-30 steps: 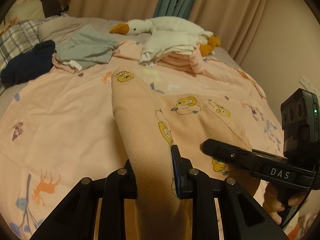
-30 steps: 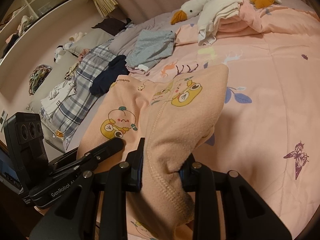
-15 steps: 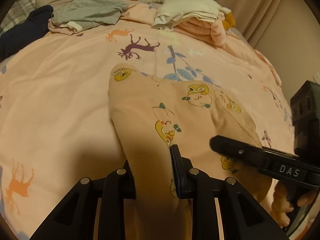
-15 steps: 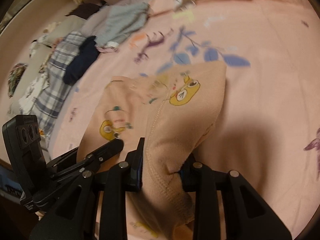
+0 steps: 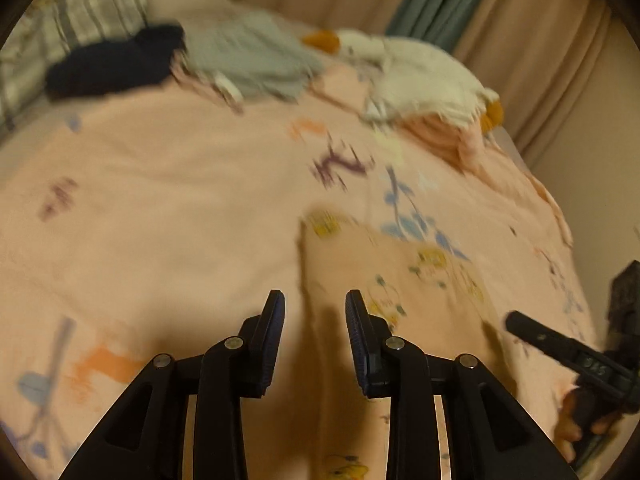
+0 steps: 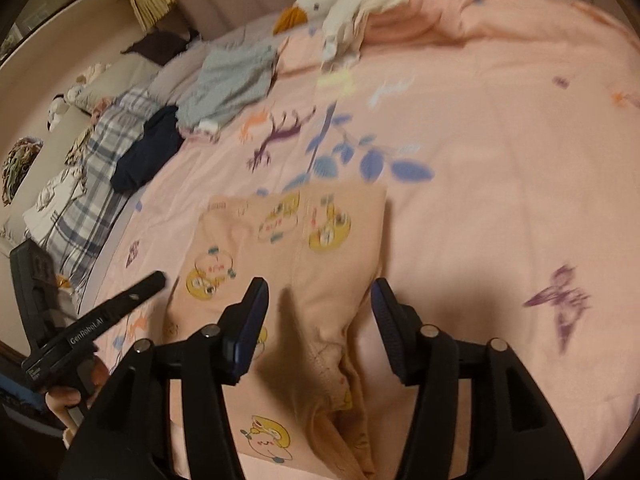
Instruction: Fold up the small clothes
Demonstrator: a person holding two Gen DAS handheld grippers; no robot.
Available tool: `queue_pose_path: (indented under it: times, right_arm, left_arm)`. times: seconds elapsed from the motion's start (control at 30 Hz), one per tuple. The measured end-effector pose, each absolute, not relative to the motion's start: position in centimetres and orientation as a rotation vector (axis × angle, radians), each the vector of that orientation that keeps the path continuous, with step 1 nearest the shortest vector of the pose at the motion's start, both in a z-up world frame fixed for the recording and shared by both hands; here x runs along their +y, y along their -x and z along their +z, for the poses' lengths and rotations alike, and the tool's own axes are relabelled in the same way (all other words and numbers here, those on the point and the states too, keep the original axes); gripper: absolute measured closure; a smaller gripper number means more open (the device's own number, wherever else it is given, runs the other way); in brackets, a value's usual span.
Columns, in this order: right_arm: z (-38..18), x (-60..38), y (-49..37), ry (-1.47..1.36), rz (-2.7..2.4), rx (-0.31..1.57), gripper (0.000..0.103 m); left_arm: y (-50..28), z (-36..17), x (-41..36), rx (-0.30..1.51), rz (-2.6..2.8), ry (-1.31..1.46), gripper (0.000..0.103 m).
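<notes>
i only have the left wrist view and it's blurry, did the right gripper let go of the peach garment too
Observer: Yes. In the right wrist view the right gripper is open, its jaws apart over a bunched ridge of the peach garment.
Operator: is the far end flat
Observer: Mostly; the far edge lies flat on the pink bedspread, cartoon prints facing up.
Operator: anything lying on that garment
Observer: No. The navy clothing and grey clothing lie apart from it, further up the bed.

Black left gripper (image 5: 315,300), right gripper (image 6: 319,292): silver screws, ribbed blue-black jaws, white "GenRobot.AI" lettering.
</notes>
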State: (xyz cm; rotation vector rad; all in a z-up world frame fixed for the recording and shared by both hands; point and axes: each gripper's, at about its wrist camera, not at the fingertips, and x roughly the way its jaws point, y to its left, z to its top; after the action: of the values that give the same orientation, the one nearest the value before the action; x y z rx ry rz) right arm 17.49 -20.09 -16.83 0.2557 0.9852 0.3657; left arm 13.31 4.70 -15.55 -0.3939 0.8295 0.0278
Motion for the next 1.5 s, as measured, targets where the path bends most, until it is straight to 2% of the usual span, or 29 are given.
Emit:
queue_pose_path:
  times: [0.17,0.3,0.4,0.57,0.6,0.67,0.87,1.03,1.17,1.33,1.5]
  right_arm:
    - [-14.9,-20.4,-16.9,-0.278,0.355,0.924,0.049]
    - [-14.5,-18.8,-16.5,-0.261,0.466,0.916,0.076]
    - [-15.3,-17.9,-16.7,-0.273,0.505,0.964,0.082]
    - [-18.0,-16.1,-17.1,-0.093,0.464,1.145,0.082]
    - [-18.6,-16.1,-17.1,-0.077,0.444,1.156,0.085]
    - [-20.1,-16.3,-17.6,-0.077,0.430,1.186,0.085]
    - [-20.1,-17.0,-17.4,-0.115,0.434,1.176,0.086]
    - [-18.6,-16.7,-15.9,-0.076,0.422,1.143,0.079]
    - [-17.7,-16.5,-14.3,-0.077,0.500,1.123,0.080]
    - [-21.2,-15.8,-13.5,0.052,0.460,1.209,0.084]
    - [-21.4,-16.9,-13.6,-0.005,0.494,1.194,0.083]
  left_arm:
    - [-12.0,-13.7,3.0,0.801,-0.015,0.339,0.074]
    - [-11.8,-13.7,0.2,0.805,-0.096,0.277,0.074]
    - [-12.7,-15.6,-1.3,0.876,-0.109,0.216,0.074]
    - [-14.5,-19.2,-1.3,0.985,-0.110,0.207,0.074]
    - [-14.8,-19.6,-1.1,0.995,-0.115,0.226,0.074]
    - [-15.0,-20.0,-0.5,1.010,-0.125,0.280,0.074]
    - [-14.5,-19.5,-1.1,1.001,-0.108,0.275,0.074]
    - [-13.3,-18.5,-1.9,0.978,-0.071,0.237,0.074]
    - [-11.8,-18.2,-2.4,0.996,-0.092,0.220,0.074]
    - [-11.5,-19.6,-2.4,1.004,-0.098,0.230,0.074]
    - [-11.6,-19.5,-1.9,1.010,-0.098,0.276,0.074]
